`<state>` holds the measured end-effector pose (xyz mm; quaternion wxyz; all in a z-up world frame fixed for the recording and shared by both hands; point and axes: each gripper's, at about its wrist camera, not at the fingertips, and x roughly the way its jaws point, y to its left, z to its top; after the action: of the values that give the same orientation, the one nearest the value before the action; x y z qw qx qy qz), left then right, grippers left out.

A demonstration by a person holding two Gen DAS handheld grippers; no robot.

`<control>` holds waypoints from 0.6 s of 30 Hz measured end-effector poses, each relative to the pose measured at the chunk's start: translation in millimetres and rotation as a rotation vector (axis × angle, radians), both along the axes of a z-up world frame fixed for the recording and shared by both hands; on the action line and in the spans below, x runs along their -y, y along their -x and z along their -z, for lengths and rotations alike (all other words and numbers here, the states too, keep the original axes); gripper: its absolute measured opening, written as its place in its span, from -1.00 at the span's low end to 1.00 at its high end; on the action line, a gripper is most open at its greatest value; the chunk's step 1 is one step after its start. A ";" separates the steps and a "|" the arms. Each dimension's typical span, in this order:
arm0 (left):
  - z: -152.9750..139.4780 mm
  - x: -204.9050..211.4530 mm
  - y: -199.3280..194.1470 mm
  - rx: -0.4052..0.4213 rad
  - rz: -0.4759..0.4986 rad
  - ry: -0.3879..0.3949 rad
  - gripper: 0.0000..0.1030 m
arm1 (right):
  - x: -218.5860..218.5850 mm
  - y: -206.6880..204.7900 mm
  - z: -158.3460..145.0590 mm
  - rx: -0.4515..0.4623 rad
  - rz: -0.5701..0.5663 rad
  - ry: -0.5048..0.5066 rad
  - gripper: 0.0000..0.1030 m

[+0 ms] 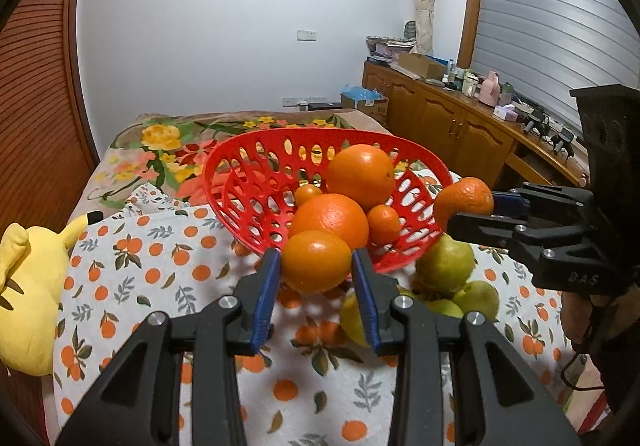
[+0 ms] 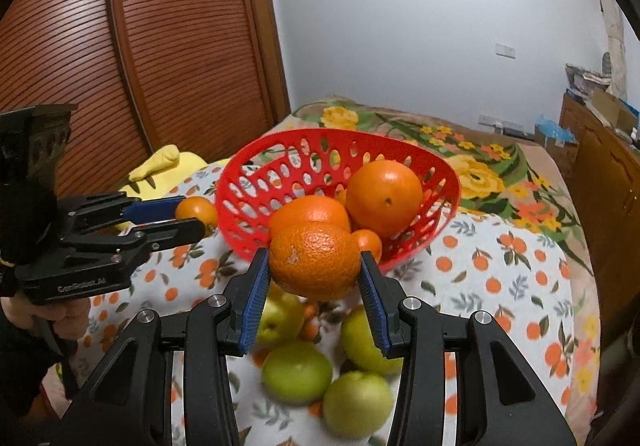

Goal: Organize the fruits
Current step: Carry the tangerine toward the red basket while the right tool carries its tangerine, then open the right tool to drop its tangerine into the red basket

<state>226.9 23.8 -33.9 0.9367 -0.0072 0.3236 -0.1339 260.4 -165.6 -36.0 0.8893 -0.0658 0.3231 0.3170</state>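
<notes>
A red perforated basket (image 1: 304, 134) (image 2: 320, 134) sits tilted on an orange-print cloth (image 1: 160, 270) and holds several oranges (image 1: 360, 176) (image 2: 384, 196). In front of the basket's near rim, my left gripper (image 1: 316, 254) (image 2: 192, 216) is shut on a small smooth orange (image 1: 316, 262) (image 2: 196, 209). My right gripper (image 2: 314, 255) (image 1: 472, 212) is shut on a rough-skinned mandarin (image 2: 316, 260) (image 1: 464, 202) and holds it beside the basket's right rim. Several green fruits (image 2: 296, 370) (image 1: 446, 264) lie on the cloth below the right gripper.
A yellow plush toy (image 1: 28, 286) (image 2: 160, 166) lies at the cloth's left edge. A floral blanket (image 1: 168, 142) spreads behind the basket. A louvred wooden door (image 2: 160, 46) stands on the left and a cluttered wooden cabinet (image 1: 452, 118) on the right. A hand (image 2: 64, 318) grips the left tool.
</notes>
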 end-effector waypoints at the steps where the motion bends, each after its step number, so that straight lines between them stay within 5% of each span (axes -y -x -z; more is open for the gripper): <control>1: 1.1 -1.1 -4.5 -0.004 -0.001 -0.005 -0.32 | -2.8 -3.9 1.2 -0.003 -0.006 0.006 -0.14; 18: -3.3 -4.0 -48.9 -0.012 0.015 -0.018 -0.32 | -20.5 -33.7 20.3 -0.051 -0.047 0.047 -0.12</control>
<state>275.8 27.9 -30.6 0.9337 0.0028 0.3304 -0.1378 294.0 -145.1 -56.3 0.8713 -0.0861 0.3514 0.3315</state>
